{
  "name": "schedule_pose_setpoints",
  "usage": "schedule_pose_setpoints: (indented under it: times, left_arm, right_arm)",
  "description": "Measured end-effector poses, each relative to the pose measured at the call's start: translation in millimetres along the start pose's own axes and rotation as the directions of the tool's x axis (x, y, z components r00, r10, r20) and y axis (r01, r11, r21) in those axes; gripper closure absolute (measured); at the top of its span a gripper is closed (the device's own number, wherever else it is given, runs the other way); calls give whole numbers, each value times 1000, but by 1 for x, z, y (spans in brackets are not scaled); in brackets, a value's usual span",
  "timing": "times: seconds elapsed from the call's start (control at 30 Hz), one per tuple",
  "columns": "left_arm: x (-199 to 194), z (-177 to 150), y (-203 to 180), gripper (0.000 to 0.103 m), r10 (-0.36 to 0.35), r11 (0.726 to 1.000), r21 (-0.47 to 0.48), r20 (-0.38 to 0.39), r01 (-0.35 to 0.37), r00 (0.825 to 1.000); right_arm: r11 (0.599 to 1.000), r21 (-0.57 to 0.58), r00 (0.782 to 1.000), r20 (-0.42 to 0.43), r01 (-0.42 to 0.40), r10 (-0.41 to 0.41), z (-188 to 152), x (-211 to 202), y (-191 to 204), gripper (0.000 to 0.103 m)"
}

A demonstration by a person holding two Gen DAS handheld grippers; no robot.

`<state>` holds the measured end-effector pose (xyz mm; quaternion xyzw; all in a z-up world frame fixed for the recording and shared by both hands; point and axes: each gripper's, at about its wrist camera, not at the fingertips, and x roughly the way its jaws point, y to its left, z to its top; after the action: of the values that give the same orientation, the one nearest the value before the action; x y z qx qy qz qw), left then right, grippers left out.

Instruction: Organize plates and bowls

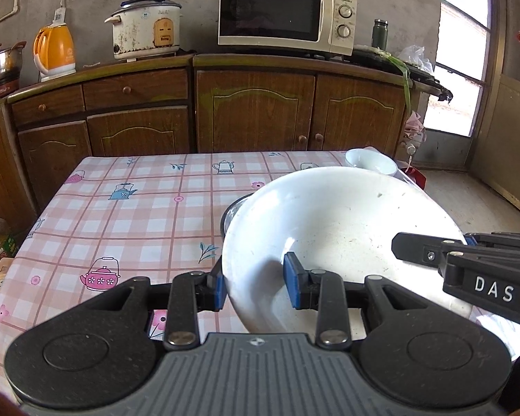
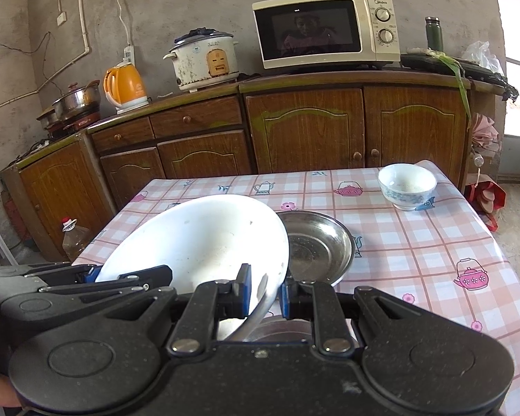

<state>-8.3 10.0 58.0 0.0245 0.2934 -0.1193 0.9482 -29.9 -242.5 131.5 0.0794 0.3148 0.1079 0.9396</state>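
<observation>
Here, both grippers carry one large white round plate (image 1: 346,228), tilted, above the desk (image 1: 121,215) with the pink-checked teapot-print cloth. Left gripper (image 1: 256,286): jaws clenched on the plate's near-left rim, blue pads either side of the edge. Right gripper (image 2: 264,291): jaws clenched on the opposite rim (seen edge-on in its own view). Under and just beyond the plate lies a shallow round stainless-steel dish (image 2: 317,246) flat on the cloth, partly hidden by the plate. A small white bowl with blue pattern (image 2: 406,185) stands upright near the far right corner of the desk, well apart from the plate. Behind: brown wooden cabinets (image 1: 253,107) with a cream microwave (image 1: 284,14) on top.
</observation>
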Motion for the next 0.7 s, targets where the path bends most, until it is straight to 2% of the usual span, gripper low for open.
schedule_pose_setpoints:
  times: [0.7]
  left_arm:
    - [8,-13,-25,70,-50,998,46,-46,52,998]
  right_arm:
    - [997,28,997,-38,70,-69,-20,-11,-25,82]
